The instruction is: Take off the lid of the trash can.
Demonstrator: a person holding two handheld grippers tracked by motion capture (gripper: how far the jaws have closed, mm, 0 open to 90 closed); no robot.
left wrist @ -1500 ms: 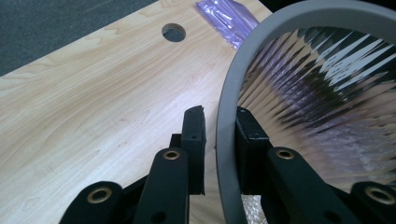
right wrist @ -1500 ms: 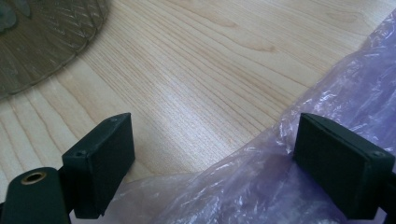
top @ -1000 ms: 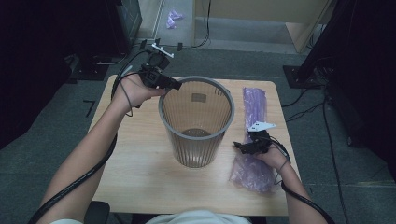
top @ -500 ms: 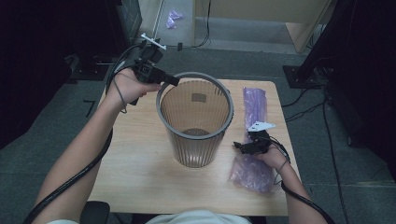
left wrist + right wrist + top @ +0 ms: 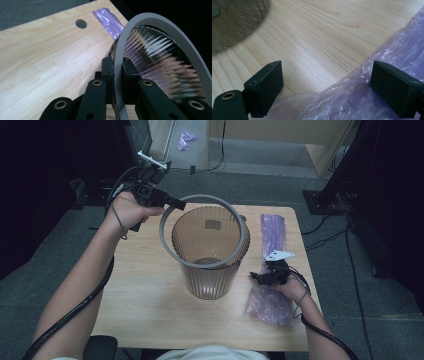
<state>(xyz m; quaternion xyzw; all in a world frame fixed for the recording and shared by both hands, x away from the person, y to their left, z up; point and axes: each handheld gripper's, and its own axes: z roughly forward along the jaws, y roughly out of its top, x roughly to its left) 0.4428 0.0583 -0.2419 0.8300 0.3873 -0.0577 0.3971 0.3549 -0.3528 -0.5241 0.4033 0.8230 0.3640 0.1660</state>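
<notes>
Dark floor and black equipment surround our pale wooden bench (image 5: 145,285), which has a round hole near its far edge. Near the middle of the bench stands a ribbed, translucent brown bin (image 5: 210,265). Its grey ring (image 5: 172,247), the hoop that sits on the rim, is lifted clear on our left side and hangs tilted above the bin's mouth. Our left gripper (image 5: 175,204) is clenched on that ring at its far-left part; in the left gripper view the two black jaws pinch the grey band (image 5: 119,75) between them, with the ribbed wall showing behind it.

At the bench's right edge lies a roll of purple bags (image 5: 272,227), and nearer the right front corner a loose purple bag (image 5: 270,302) lies crumpled flat. Our right gripper (image 5: 260,278) rests low over that bag with its jaws spread wide. In the right gripper view the film (image 5: 352,100) lies between and under the pads, but nothing is pinched, so we call it released.

We judge that the step in hand is taking the ring off the bin so a liner can go in. The next move calls for us to carry the ring wholly clear of the rim and hold or park it on the bare left part of the bench. Then the right gripper must close on an edge of the loose bag, catching a single layer if possible, and bring it to the bin's mouth.
</notes>
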